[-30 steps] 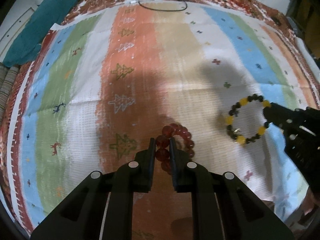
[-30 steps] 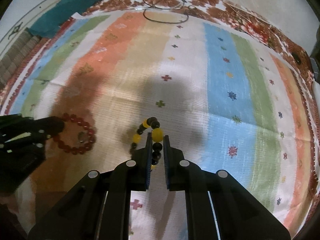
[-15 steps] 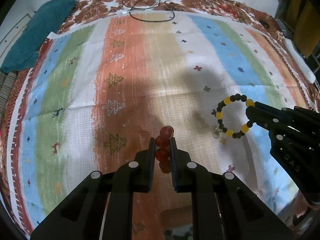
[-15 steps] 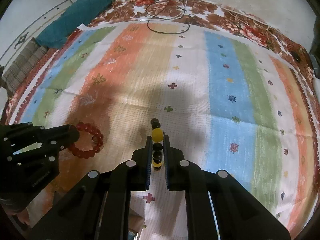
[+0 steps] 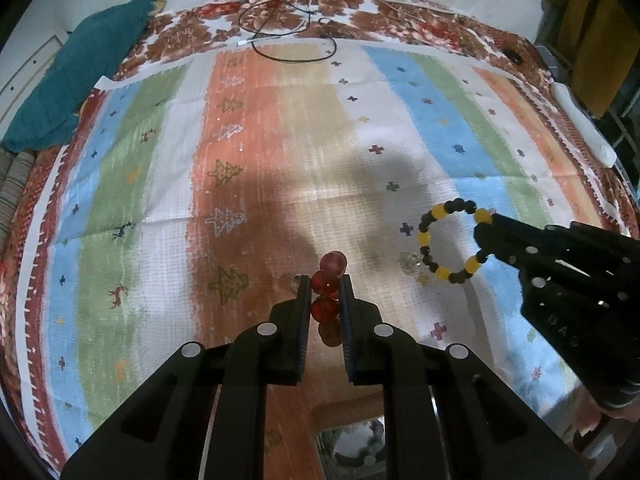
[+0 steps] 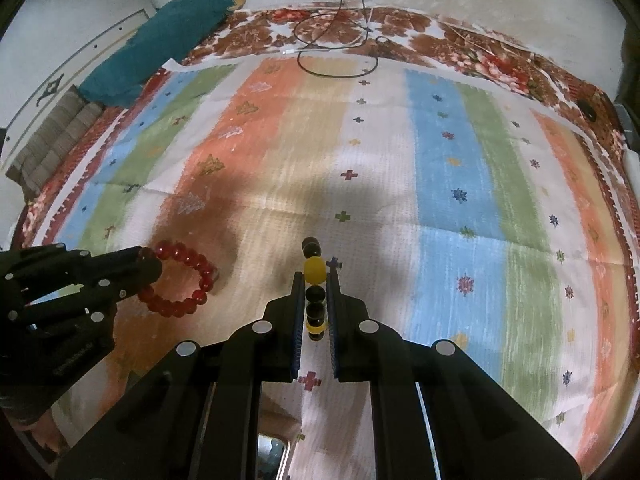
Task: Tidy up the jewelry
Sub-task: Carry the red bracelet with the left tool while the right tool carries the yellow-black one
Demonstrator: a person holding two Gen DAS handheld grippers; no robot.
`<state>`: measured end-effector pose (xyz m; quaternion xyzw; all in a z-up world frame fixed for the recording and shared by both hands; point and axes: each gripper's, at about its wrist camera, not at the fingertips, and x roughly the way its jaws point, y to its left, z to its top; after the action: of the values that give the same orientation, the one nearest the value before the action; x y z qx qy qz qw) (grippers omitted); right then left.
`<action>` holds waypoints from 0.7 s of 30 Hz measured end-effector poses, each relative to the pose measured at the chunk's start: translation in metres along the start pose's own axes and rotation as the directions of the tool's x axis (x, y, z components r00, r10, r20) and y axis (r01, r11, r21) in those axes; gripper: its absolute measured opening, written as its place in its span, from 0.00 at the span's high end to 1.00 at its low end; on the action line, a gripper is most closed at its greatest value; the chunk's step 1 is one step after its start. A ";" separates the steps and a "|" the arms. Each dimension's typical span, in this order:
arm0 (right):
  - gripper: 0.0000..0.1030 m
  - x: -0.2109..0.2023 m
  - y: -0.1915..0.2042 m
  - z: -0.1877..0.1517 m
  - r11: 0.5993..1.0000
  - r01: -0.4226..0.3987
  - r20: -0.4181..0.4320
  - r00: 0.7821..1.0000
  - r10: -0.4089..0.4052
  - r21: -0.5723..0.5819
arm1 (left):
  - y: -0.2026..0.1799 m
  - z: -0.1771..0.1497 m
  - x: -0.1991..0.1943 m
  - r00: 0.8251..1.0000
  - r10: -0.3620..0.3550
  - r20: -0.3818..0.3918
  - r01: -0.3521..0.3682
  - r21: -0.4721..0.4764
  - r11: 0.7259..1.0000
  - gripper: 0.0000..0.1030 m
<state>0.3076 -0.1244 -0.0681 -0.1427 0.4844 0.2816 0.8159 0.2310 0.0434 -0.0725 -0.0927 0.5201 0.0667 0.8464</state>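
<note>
My left gripper [image 5: 325, 285] is shut on a red bead bracelet [image 5: 326, 283], held edge-on above the striped cloth. The same bracelet shows as a full ring in the right wrist view [image 6: 188, 280], at the tip of the left gripper [image 6: 150, 268]. My right gripper [image 6: 314, 280] is shut on a black and yellow bead bracelet [image 6: 314, 270], also edge-on and lifted. That bracelet shows as a ring in the left wrist view [image 5: 454, 240], at the tip of the right gripper [image 5: 486, 232].
A striped patterned cloth [image 6: 440, 200] covers the surface. A black cable [image 6: 336, 52] loops at the far edge. A teal cloth [image 6: 160, 48] lies at the far left. A small clear bead [image 5: 410, 260] lies on the cloth. A shiny box [image 5: 356, 444] sits near the front.
Both grippers have risen with their bracelets, which have come off the cloth and hang from the jaws. The cloth looks farther away.
</note>
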 end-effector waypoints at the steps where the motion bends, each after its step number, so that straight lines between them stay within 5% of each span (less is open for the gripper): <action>1: 0.89 -0.002 0.000 -0.001 1.000 0.000 0.003 1.000 0.000 0.001 | -0.001 -0.001 -0.002 1.000 -0.002 0.003 0.002 0.002 1.000 0.87; 21: 0.89 -0.050 0.009 -0.018 1.000 -0.014 0.099 0.995 0.015 -0.013 | -0.009 -0.021 -0.059 0.993 -0.053 0.108 0.051 0.025 0.998 0.87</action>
<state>0.2707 -0.1423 -0.0326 -0.1300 0.4428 0.2971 0.8359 0.1879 0.0287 -0.0285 -0.0930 0.4713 0.0438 0.8760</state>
